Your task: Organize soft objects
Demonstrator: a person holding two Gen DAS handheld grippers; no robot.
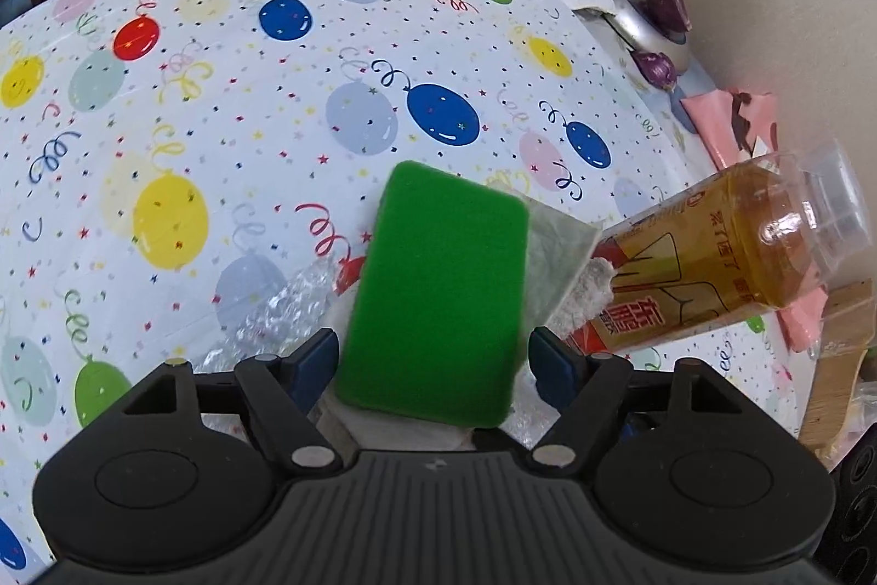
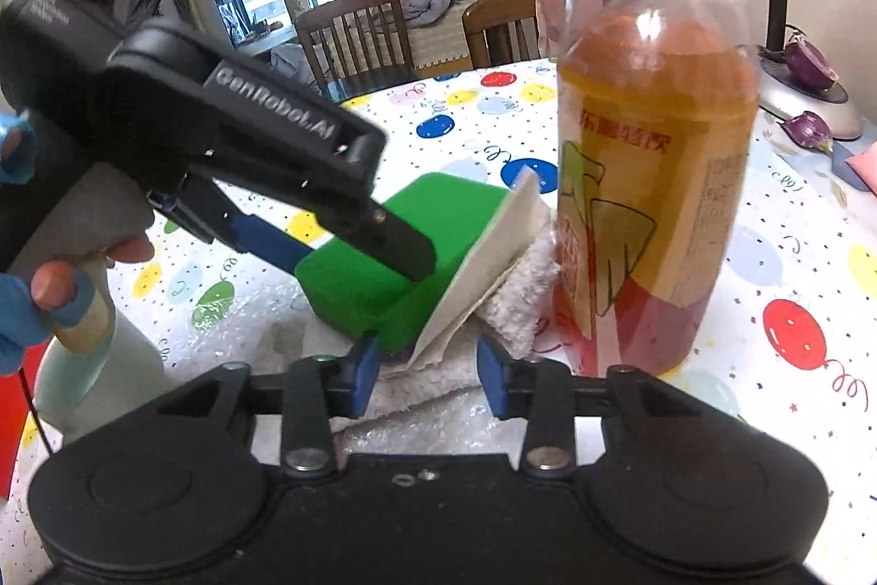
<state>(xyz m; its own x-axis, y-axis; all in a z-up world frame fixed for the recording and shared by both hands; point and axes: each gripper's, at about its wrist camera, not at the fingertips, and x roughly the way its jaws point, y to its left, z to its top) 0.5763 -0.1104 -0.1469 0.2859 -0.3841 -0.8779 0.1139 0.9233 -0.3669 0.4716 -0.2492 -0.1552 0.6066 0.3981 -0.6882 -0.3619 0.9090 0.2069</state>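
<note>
Left jaws clamp a green sponge [image 1: 438, 289], right jaws apart, above a balloon-print tablecloth [image 1: 219, 102].

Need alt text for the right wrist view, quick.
The left gripper clamps a green sponge above a stack of white paper, a white towel and bubble wrap. A tea bottle stands beside them on the balloon-print tablecloth.

The green sponge [image 1: 438, 289] hides most of the white towel [image 2: 515, 294] beneath.
</note>
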